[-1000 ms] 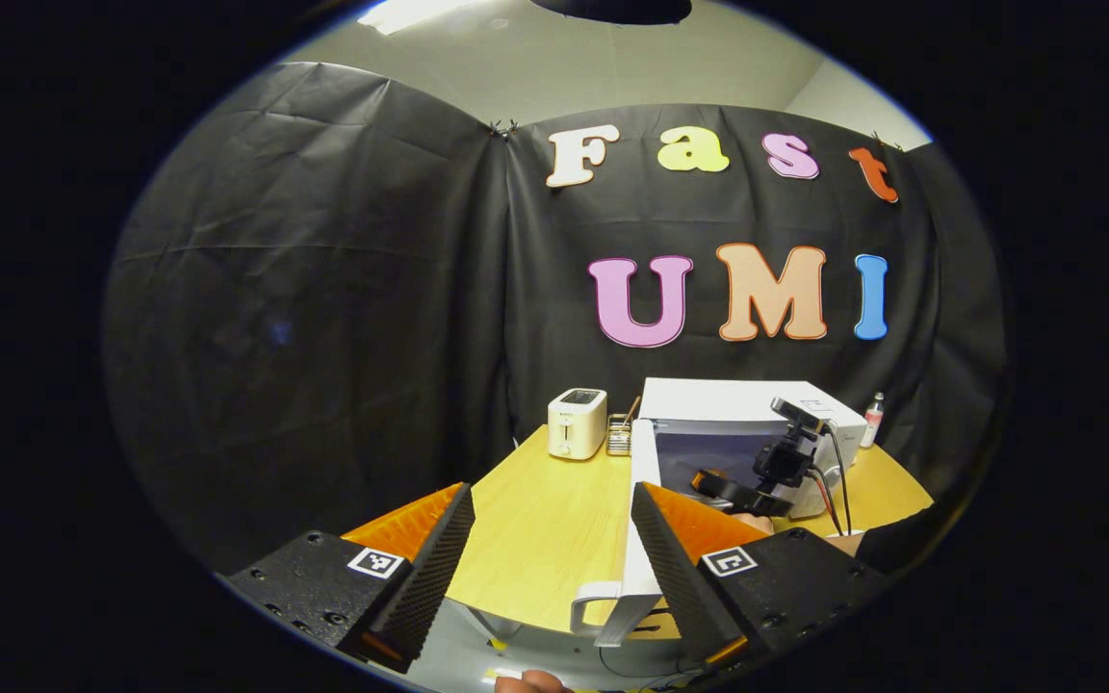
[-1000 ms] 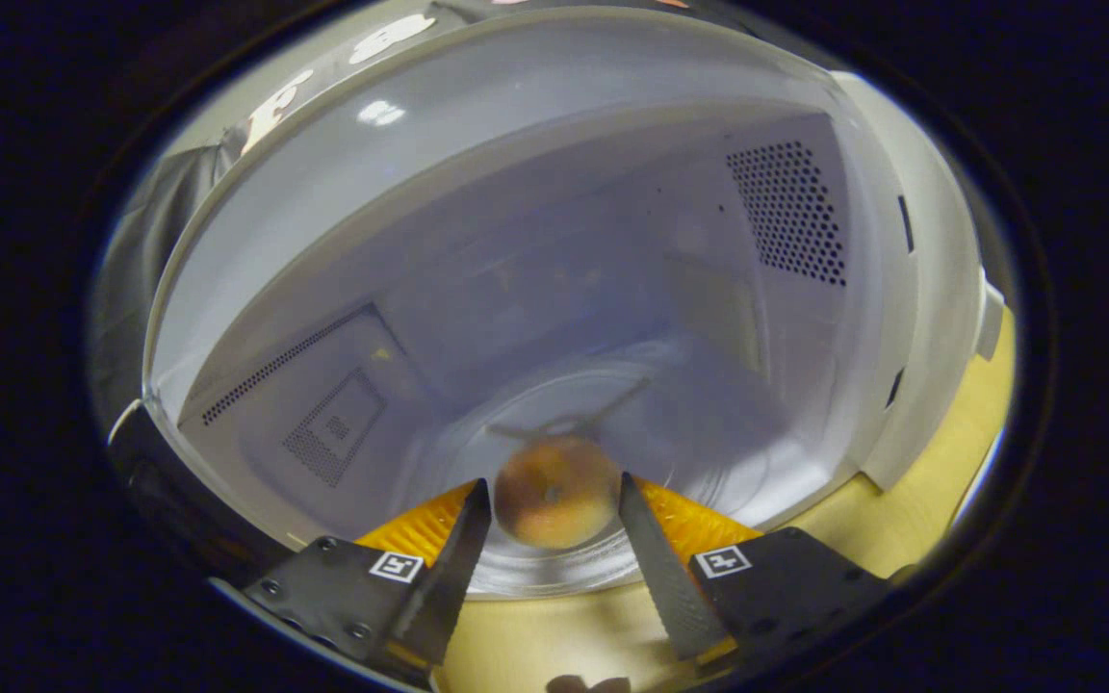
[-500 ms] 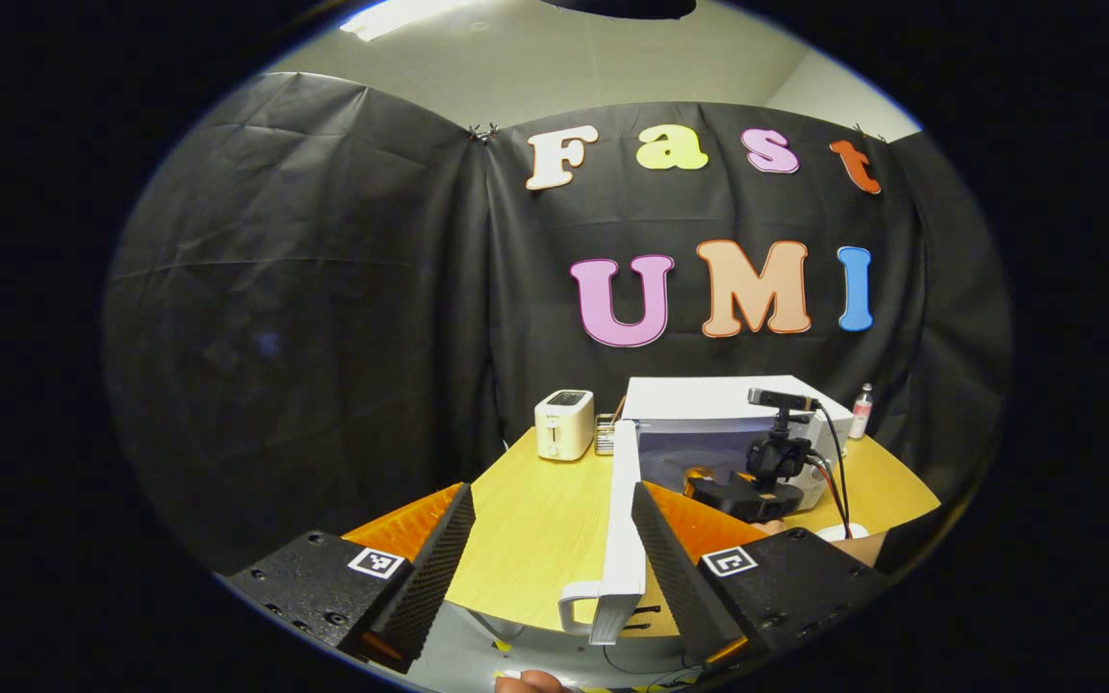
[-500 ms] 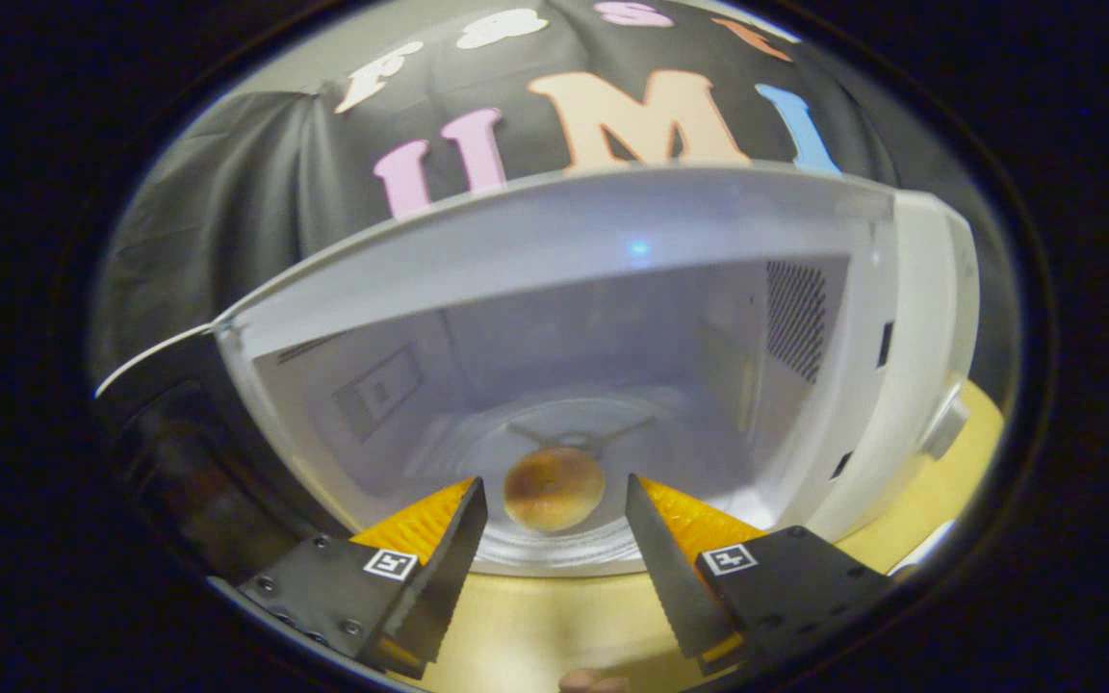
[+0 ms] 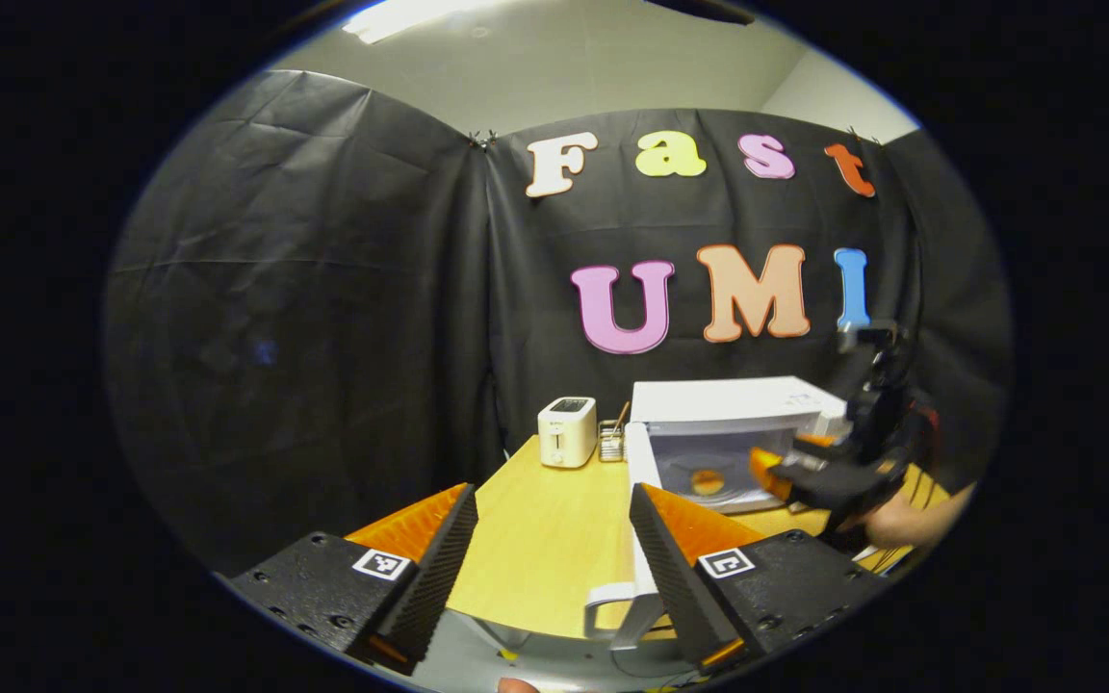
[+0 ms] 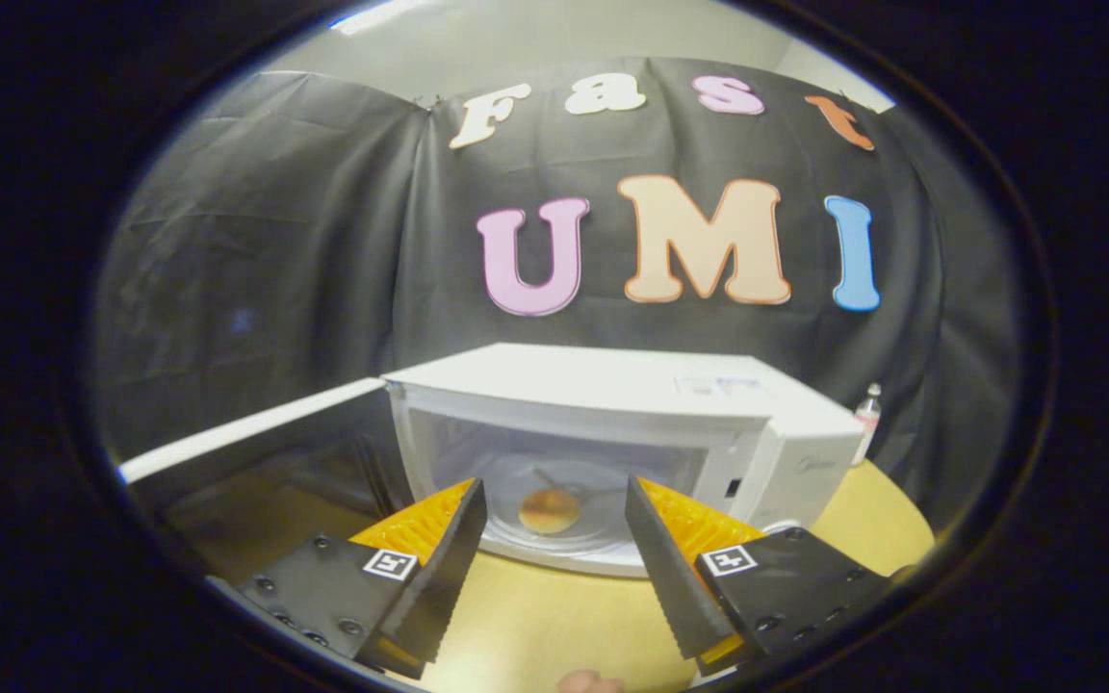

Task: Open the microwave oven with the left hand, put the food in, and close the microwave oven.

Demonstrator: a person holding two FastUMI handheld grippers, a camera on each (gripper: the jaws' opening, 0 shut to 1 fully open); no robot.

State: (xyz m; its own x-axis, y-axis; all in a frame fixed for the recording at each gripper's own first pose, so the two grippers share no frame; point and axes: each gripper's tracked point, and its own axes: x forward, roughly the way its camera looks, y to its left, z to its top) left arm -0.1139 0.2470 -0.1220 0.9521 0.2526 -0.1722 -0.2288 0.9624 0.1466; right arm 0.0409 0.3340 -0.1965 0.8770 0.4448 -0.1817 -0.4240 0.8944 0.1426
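Right gripper view shows the food [image 6: 549, 510] inside the microwave [image 6: 612, 423], both the right gripper [image 6: 554, 558] and left gripper [image 5: 547, 568] spread empty, so the wide-open door [image 5: 639, 539] risks being swung into the nearby right gripper.

right claw [image 5: 786, 476]: in the left gripper view it is smeared by motion in front of the microwave [image 5: 723, 438]; its finger gap cannot be made out there.
hand [image 5: 906, 523]: cut off at that view's rim.
microwave door [image 5: 638, 500]: lower end hidden behind the left claw [image 5: 547, 568].
food [image 5: 706, 481]: too small beyond the left claw to tell its kind.
small bottle [image 6: 865, 423]: right of the right claw's own fingers, partly hidden by the microwave.
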